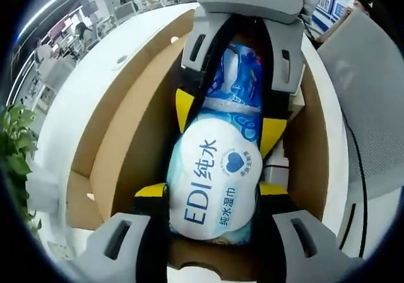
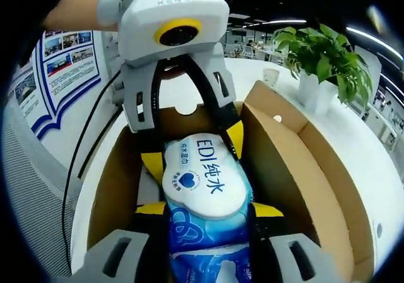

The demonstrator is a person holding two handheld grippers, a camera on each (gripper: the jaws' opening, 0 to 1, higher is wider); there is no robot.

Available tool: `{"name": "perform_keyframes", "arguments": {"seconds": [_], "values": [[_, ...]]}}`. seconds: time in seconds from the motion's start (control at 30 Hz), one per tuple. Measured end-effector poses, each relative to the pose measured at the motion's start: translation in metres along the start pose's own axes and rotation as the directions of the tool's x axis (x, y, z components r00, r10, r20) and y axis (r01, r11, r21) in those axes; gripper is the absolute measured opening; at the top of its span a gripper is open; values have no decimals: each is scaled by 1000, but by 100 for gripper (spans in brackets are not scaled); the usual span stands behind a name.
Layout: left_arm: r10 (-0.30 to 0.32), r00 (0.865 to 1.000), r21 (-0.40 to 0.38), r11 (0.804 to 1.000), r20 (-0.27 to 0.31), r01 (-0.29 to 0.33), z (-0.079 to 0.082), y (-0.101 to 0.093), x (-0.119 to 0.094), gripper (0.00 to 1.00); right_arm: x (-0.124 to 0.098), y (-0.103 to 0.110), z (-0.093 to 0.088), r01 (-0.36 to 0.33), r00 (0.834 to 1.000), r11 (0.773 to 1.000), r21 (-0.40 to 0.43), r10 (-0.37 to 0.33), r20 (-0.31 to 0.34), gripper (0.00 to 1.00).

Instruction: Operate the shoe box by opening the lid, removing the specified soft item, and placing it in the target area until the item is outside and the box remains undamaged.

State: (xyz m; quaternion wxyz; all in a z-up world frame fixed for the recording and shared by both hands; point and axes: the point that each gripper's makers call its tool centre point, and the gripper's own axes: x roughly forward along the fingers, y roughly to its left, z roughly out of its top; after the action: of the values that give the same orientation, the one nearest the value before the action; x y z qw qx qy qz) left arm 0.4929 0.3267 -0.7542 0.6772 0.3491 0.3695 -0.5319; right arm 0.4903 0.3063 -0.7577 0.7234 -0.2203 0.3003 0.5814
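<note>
A soft pack of wet wipes (image 1: 214, 169), white and blue with "EDI" printed on it, lies over the inside of the open cardboard shoe box (image 1: 129, 131). My left gripper (image 1: 211, 191) is shut on one end of the pack, its yellow-tipped jaws pressing both sides. My right gripper (image 1: 228, 122) comes in from the top of the left gripper view and is shut on the other end. In the right gripper view, the right gripper (image 2: 209, 210) clamps the blue end of the pack (image 2: 202, 182), and the left gripper (image 2: 196, 150) clamps the white end. The box lid (image 2: 315, 169) stands open.
The box rests on a white round table (image 1: 95, 87). A potted plant (image 2: 322, 55) and a small white cup (image 2: 271, 76) stand beyond the lid. A grey chair back (image 1: 372, 106) and a black cable (image 2: 82, 156) run along the other side.
</note>
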Motion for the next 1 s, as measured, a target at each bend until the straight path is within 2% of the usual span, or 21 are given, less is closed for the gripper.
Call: {"name": "perform_keyframes", "arguments": {"seconds": [0.3,0.53,0.77,1.0], "values": [[-19,1000,-13,1000,-4,19,0,0,2,51,1,0,-1,-2,1000,1000,8,3,-8,38],[6,1000,12,1000,-9,-6,4,-1,-1,47,-1,-1,1,2,1000,1000,-20,-2,4,31],[-9,1000,118,993,-14,11,13,-6,-7,41,-2,-4,1,-1,1000,1000,13,1,18,31],[-26,999,127,991,-26,30,12,-8,-9,44,-2,-2,1,-2,1000,1000,10,2,13,32]]}}
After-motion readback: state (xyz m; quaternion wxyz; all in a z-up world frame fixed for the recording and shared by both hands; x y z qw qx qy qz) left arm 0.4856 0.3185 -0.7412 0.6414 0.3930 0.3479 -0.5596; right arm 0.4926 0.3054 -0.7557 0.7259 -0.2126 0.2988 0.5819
